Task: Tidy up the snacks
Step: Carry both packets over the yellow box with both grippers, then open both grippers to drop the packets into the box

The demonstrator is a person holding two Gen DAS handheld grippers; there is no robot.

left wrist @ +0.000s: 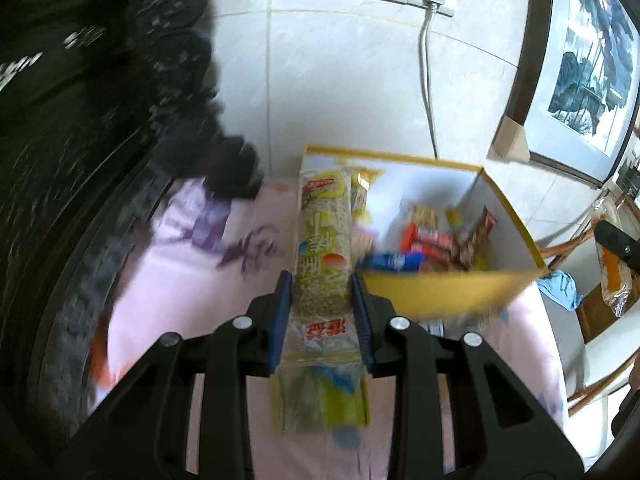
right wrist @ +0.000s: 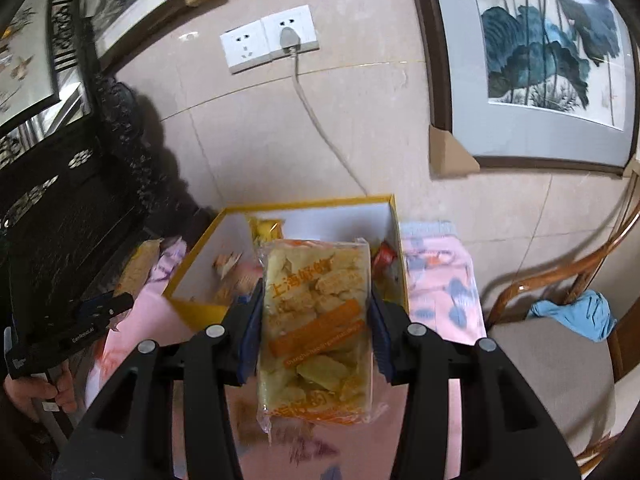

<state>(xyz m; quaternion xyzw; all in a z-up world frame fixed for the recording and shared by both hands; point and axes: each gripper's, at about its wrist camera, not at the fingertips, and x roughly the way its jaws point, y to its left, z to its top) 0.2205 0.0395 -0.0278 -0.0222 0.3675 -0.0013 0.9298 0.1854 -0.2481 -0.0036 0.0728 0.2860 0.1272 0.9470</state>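
My left gripper [left wrist: 322,292] is shut on a long green-and-yellow snack pack [left wrist: 324,248], held in the air above the pink cloth, its far end over the near left corner of a yellow box [left wrist: 448,288] with white inner walls. Several wrapped snacks [left wrist: 436,240] lie inside the box. My right gripper [right wrist: 316,312] is shut on a clear pack of pale fried snacks with orange print [right wrist: 316,320], raised just in front of the yellow box [right wrist: 192,308]. The left gripper [right wrist: 106,308] shows at the left of the right wrist view, in a person's hand.
A pink patterned cloth [left wrist: 192,304] covers the table. Dark carved furniture [left wrist: 60,160] stands at the left. A wall socket with a plugged cable [right wrist: 296,60] and framed paintings [right wrist: 540,52] are behind. A wooden chair with a blue cloth [right wrist: 576,312] stands at the right.
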